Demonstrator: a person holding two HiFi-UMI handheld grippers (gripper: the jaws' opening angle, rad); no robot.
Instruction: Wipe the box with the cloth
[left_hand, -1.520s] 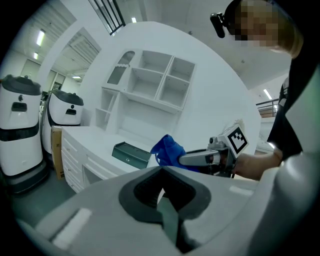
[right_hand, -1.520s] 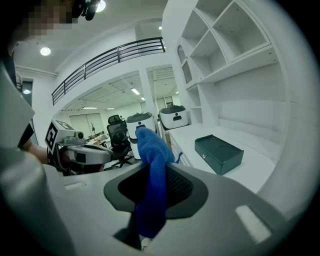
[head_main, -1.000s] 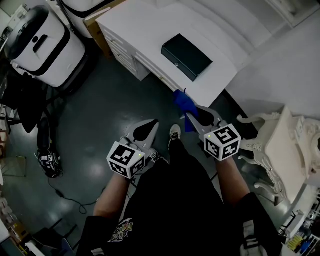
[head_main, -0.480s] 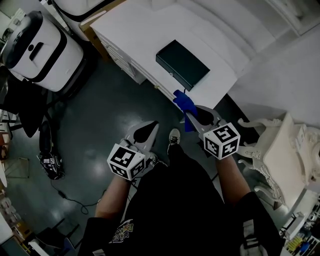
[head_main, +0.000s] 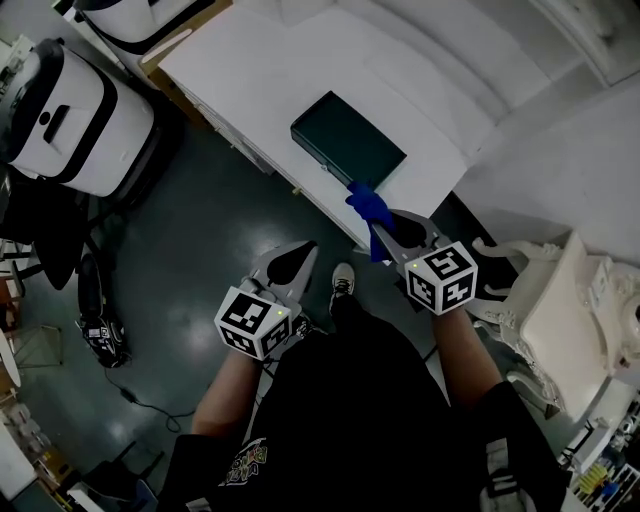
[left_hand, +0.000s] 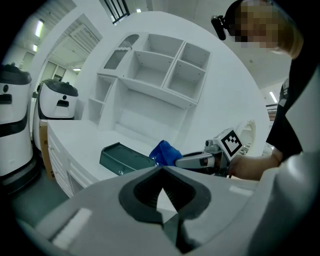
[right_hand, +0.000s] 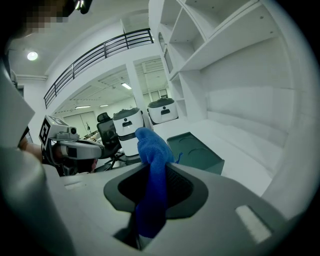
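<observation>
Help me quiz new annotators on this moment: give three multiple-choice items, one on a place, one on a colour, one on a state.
1. Where does the box lie? A) on the floor B) on the white desk C) on a shelf
2. What colour is the cloth? A) blue B) red C) white
3. How is the right gripper? A) open, empty B) shut on the box C) shut on the cloth

Answers: 1 B, the head view shows it flat on the white desk; 2 A, it is blue in every view; 3 C, the cloth runs between its closed jaws.

Black shirt (head_main: 350, 400), pale print (head_main: 243, 462) at hem. Grey left tongs (head_main: 303, 250), right tongs (head_main: 377, 228); white cubes (head_main: 252, 320), black square markers.
</observation>
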